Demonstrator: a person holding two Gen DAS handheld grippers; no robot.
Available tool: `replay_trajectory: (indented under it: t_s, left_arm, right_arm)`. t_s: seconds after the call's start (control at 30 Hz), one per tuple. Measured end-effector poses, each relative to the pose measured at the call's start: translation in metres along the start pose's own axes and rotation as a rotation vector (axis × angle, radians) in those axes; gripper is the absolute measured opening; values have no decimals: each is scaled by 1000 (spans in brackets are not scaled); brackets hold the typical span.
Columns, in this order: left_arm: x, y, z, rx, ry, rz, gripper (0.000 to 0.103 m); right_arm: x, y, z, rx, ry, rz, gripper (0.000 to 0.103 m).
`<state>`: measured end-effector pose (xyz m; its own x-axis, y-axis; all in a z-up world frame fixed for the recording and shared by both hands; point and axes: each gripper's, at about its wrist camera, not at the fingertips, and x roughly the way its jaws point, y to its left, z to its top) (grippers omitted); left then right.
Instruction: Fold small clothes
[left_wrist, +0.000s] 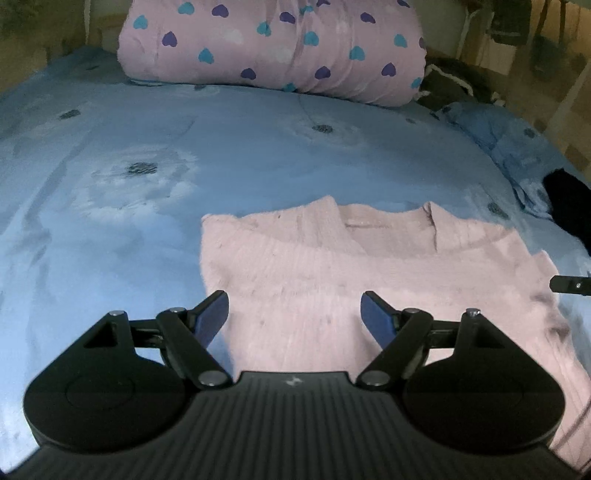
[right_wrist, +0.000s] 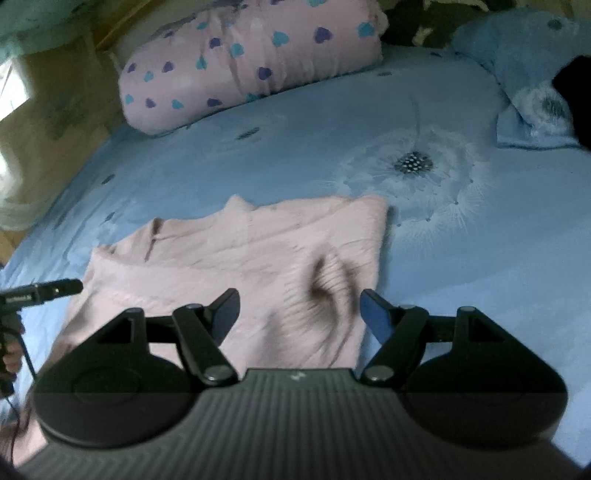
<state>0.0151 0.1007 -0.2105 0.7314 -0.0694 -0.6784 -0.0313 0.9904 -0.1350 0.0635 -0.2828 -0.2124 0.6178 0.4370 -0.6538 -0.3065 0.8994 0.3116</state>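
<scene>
A pale pink knit sweater (left_wrist: 332, 266) lies flat on the blue floral bedsheet (left_wrist: 129, 221), collar pointing away from me. It also shows in the right wrist view (right_wrist: 258, 258), with a raised wrinkle near its right edge. My left gripper (left_wrist: 293, 308) is open and empty, hovering over the sweater's near left part. My right gripper (right_wrist: 299, 306) is open and empty, over the sweater's near right part. The tip of the right gripper (left_wrist: 570, 285) shows at the right edge of the left wrist view; the left gripper (right_wrist: 44, 291) shows at the left edge of the right wrist view.
A pink pillow with blue and purple hearts (left_wrist: 273, 48) lies at the head of the bed, also in the right wrist view (right_wrist: 251, 62). A blue floral pillow (right_wrist: 524, 85) and a dark garment (left_wrist: 570, 210) lie at the right side. Wooden floor (right_wrist: 48, 103) borders the bed.
</scene>
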Motion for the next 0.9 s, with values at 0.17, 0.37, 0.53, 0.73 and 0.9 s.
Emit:
replay_trajectory:
  t_s: [0.17, 0.37, 0.53, 0.73, 0.9]
  left_arm:
    - [-44, 3, -18, -8, 40, 14, 83]
    - [-87, 5, -51, -12, 116, 6, 83]
    - [-108, 6, -79, -47, 166, -4, 83]
    - [-116, 2, -110, -3, 242, 0, 83]
    - [-113, 3, -123, 49, 262, 26, 83]
  right_arm:
    - [-30, 18, -16, -27, 41, -3, 73]
    - [-62, 27, -47, -3, 99, -8, 73]
    - [-85, 25, -75, 24, 133, -46, 73]
    - [-100, 10, -103, 74, 194, -113, 73]
    - [-111, -1, -120, 87, 229, -106, 73]
